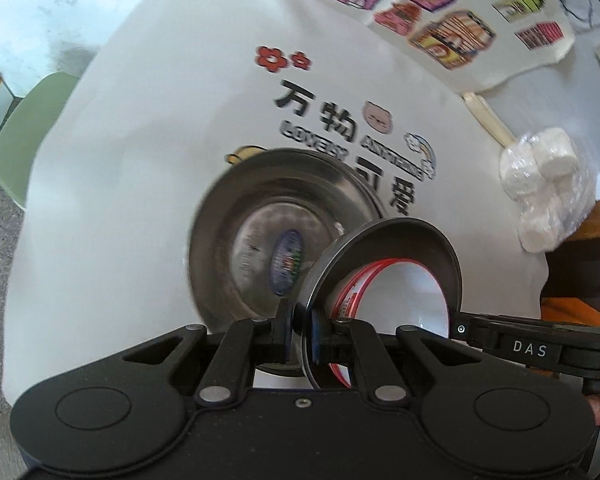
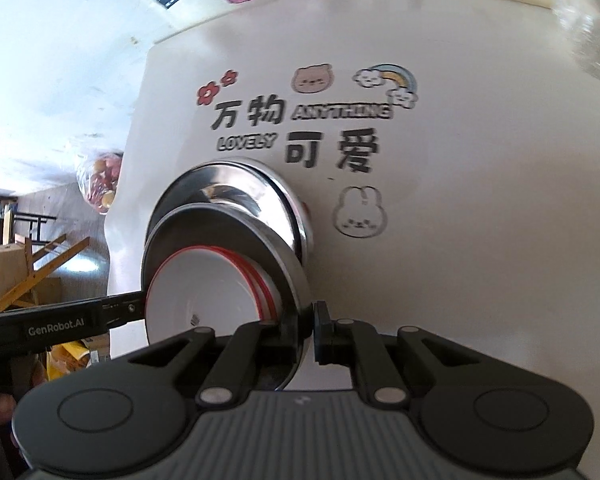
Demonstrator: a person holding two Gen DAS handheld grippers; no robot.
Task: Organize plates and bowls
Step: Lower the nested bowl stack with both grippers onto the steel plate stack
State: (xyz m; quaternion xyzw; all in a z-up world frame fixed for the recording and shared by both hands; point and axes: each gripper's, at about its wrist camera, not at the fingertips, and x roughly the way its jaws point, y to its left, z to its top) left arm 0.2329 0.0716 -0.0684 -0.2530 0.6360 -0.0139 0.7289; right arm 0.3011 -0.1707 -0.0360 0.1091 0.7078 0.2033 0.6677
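Note:
A small steel bowl (image 1: 428, 240) holds nested white bowls with red rims (image 1: 404, 296) and is tilted above the table. My left gripper (image 1: 300, 324) is shut on its near rim. My right gripper (image 2: 306, 328) is shut on the opposite rim of the same small steel bowl (image 2: 276, 252); the white bowls (image 2: 204, 284) show inside. A large steel plate (image 1: 268, 220) with a sticker at its centre lies on the white tablecloth just beyond; in the right wrist view the plate (image 2: 260, 184) sits behind the held bowl.
The white tablecloth (image 1: 140, 160) has printed letters and cartoons. A wrapped white bundle (image 1: 544, 192) and pale sticks (image 1: 488, 116) lie at the right. Coloured drawings (image 1: 440, 12) lie at the far side. A green chair (image 1: 20, 136) stands at the left edge.

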